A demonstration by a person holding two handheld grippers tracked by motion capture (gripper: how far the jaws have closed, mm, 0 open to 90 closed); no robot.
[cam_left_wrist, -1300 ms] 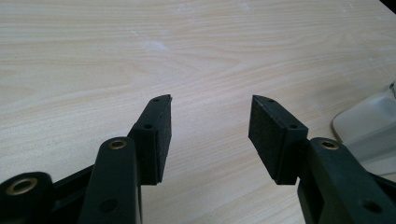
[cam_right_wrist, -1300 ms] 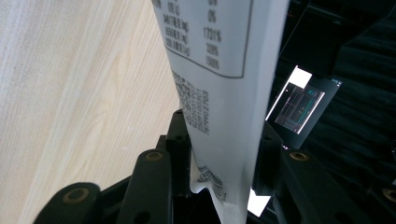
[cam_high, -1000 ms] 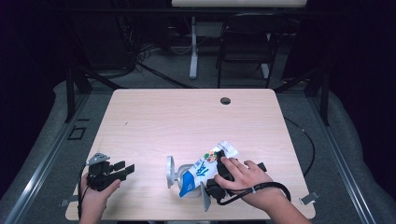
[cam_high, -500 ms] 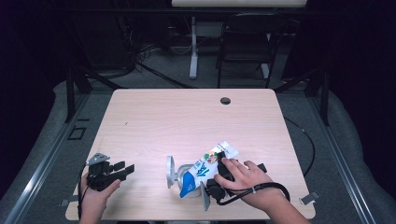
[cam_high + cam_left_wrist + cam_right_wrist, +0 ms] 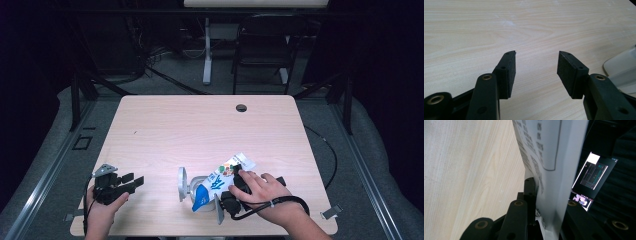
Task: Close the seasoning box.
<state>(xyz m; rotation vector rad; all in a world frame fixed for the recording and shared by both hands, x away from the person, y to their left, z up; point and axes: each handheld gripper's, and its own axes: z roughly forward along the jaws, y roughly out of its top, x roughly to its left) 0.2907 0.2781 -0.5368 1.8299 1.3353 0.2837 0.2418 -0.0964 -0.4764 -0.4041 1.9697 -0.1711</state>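
Pale wood table point(image 5: 200, 130) in dark room, chair point(image 5: 260, 55) behind. Blue-white carton point(image 5: 216, 186) at near edge, printed, clamped by closing right gripper point(image 5: 231, 186). Left gripper point(image 5: 536, 67) agape, empty.

Two black jaws rise from the lower edge of the left gripper view, and the left gripper point(image 5: 536, 63) stands open with bare wood grain showing in the gap. The table point(image 5: 499, 27) is a light wooden surface. At 3 o'clock, near the frame edge, lies a pale grey curved object point(image 5: 621, 66), partly cut off.
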